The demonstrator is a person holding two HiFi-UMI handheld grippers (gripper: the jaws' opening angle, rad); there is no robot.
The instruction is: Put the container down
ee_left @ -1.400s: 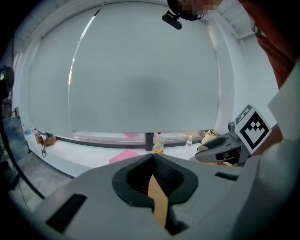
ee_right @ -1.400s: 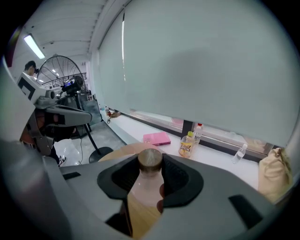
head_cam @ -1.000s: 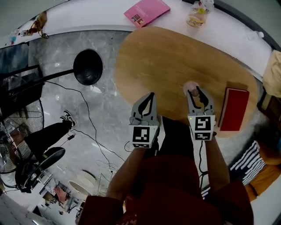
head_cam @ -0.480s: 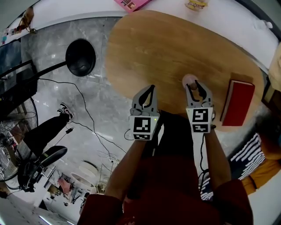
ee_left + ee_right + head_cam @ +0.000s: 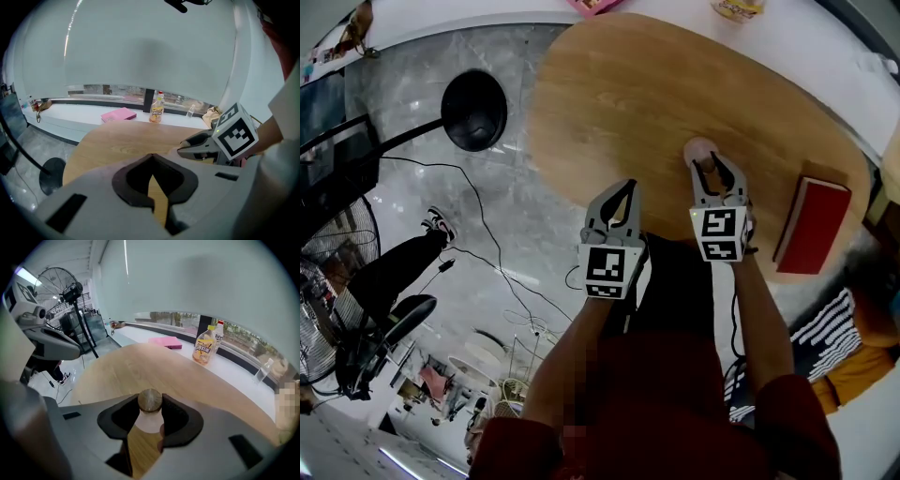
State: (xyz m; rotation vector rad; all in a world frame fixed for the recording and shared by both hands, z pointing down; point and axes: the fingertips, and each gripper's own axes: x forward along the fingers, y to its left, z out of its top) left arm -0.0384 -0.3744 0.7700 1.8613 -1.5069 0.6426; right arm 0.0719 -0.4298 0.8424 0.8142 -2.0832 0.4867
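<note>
A small pale container (image 5: 699,150) with a round cork-like lid (image 5: 150,400) sits between the jaws of my right gripper (image 5: 715,161), which is shut on its neck just under the lid. It hangs low over the near right part of the oval wooden table (image 5: 619,103). Whether its base touches the wood I cannot tell. My left gripper (image 5: 622,191) is shut and holds nothing, level with the table's near edge, left of the right one. In the left gripper view its jaws (image 5: 152,156) meet at the tips.
A red book (image 5: 811,225) lies on the table right of the container. On the white ledge beyond stand a pink book (image 5: 165,342), an orange drink bottle (image 5: 205,350) and a clear bottle (image 5: 262,369). A black stand base (image 5: 473,108) and cables lie on the floor at left.
My right gripper has carried the container a little farther in over the table, away from the red book. The left gripper has barely moved.
</note>
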